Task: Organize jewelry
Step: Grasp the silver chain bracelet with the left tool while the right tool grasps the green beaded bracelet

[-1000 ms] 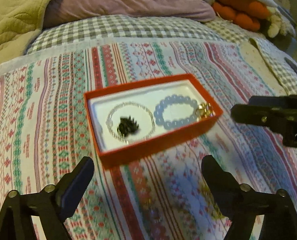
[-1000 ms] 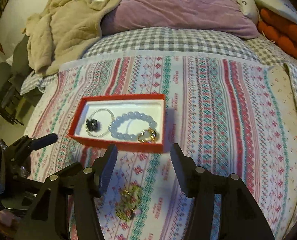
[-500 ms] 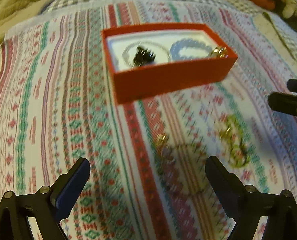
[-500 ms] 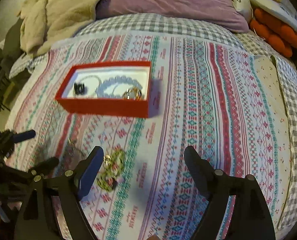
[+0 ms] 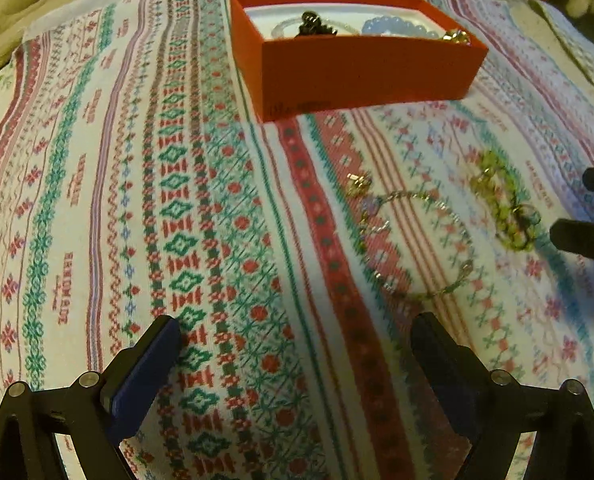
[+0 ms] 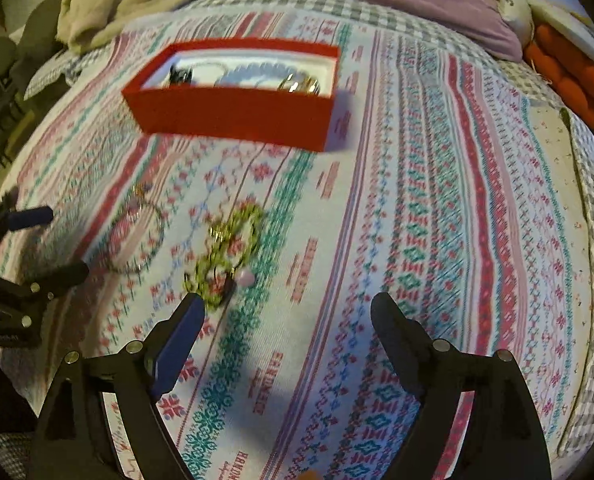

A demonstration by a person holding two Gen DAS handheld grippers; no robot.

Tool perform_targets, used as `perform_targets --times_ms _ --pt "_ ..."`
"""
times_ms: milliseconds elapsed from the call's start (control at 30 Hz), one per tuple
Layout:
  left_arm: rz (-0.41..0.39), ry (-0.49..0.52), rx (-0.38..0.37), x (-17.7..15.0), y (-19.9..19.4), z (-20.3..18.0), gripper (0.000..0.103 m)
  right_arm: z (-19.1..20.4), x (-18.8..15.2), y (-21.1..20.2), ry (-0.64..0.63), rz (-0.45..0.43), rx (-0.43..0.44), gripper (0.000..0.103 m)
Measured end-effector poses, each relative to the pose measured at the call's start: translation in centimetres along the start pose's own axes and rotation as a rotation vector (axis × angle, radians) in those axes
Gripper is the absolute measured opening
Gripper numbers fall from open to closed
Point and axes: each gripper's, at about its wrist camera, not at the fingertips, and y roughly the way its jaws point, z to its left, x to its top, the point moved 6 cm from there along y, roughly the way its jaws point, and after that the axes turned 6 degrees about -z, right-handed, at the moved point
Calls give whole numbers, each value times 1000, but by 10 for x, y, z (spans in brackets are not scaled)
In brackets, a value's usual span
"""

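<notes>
- The left claw [image 5: 295, 364] hangs spread over the striped, patterned bedspread [image 5: 97, 200], with nothing between its pads.
- The right claw [image 6: 289, 330] has just been opening and now stands wide, empty.
- A red rectangular cardboard box [image 6: 233, 114] sits far on the bed, holding a pale blue bead bracelet [image 5: 397, 28].
- A green beaded bracelet [image 6: 229, 252] and a thin chain bracelet [image 5: 417, 240] lie near, on the bedspread.
</notes>
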Motion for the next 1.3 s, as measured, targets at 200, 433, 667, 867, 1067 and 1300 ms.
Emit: perform_targets --times_ms 200,433,667,867,1067,1300 --pt "-36 15 1 1 -1 -1 96 6 -11 12 -3 20 9 87" --pt "-52 2 -66 13 0 -10 93 6 -18 18 -17 15 -3 93" --pt "-35 62 -42 19 12 -24 54 -1 -21 25 -9 16 -16 103" --pt "-16 107 -21 21 19 -29 15 0 -17 23 -9 69 17 103" --pt "-3 80 -13 22 18 -23 0 -2 -1 15 52 36 97 99" --pt "0 64 -3 18 13 -15 0 2 15 12 94 -13 128 64"
